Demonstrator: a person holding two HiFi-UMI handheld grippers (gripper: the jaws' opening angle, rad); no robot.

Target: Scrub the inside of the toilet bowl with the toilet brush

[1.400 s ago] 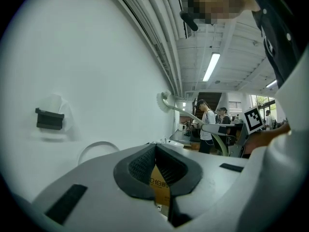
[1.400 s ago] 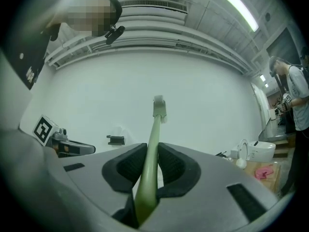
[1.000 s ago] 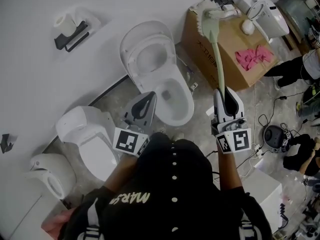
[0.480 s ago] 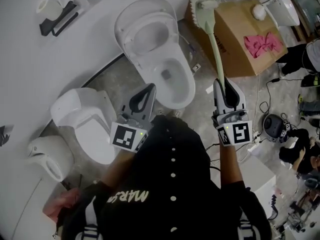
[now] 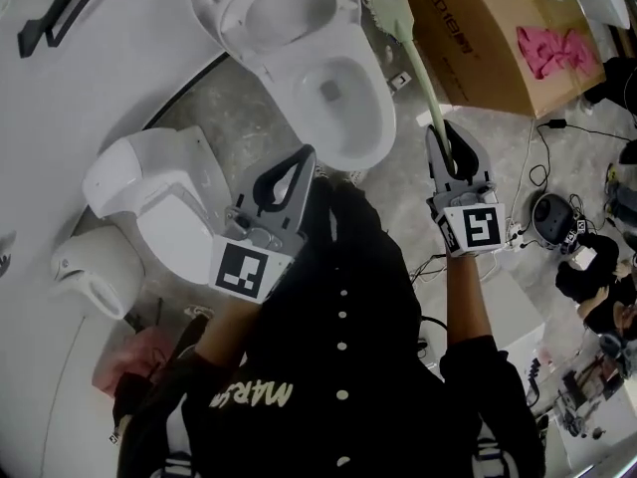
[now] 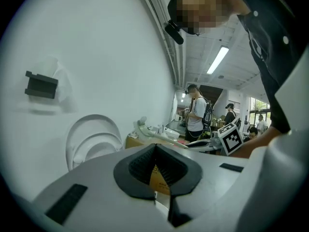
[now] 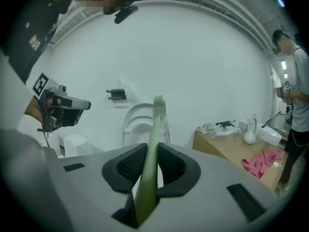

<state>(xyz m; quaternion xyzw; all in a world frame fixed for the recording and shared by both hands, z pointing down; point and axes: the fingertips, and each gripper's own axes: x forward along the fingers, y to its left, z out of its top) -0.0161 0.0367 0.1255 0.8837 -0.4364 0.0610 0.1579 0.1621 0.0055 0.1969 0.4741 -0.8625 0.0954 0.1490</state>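
toilet lid (image 5: 289, 8) cut off, cardboard box (image 5: 478, 38) cropped

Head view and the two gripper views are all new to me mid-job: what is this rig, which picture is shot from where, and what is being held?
There is no robot arm here: a person holds a two-jaw gripper in each hand. The head view comes from a camera on the person's head, looking steeply down. Each gripper view comes from a camera riding on that gripper, looking along its jaws. The right gripper is shut on the green handle of the toilet brush. The brush's bristle head is beside the open toilet bowl, not inside it. The left gripper is shut and empty, near the bowl's front. To the right stands a cardboard box with a pink cloth on it. A second toilet, lid down, stands at the left.
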